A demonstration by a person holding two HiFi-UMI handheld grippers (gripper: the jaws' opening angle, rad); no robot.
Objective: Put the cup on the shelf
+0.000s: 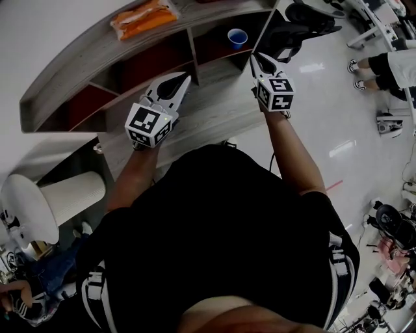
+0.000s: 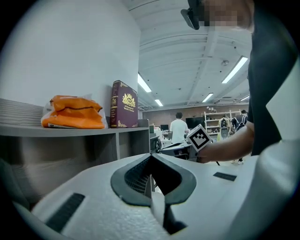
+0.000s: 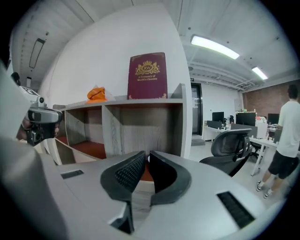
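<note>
A blue cup point(image 1: 237, 38) stands upright inside the rightmost compartment of the curved grey shelf point(image 1: 71, 62). My right gripper point(image 1: 255, 58) hovers just in front of that compartment, apart from the cup; its jaws stand nearly together with nothing between them. In the right gripper view that gripper point(image 3: 147, 157) faces the open compartments, and the cup is hidden behind its jaws. My left gripper point(image 1: 184, 79) is held over the shelf's lower board, farther left, shut and empty. The left gripper view shows this gripper point(image 2: 151, 158) with tips meeting.
An orange bag point(image 1: 143, 17) and a maroon book point(image 3: 147, 75) sit on the shelf top. A black office chair point(image 1: 305, 23) stands right of the shelf end. A person point(image 1: 383, 68) stands at the far right. A white round stand point(image 1: 39, 201) is at my lower left.
</note>
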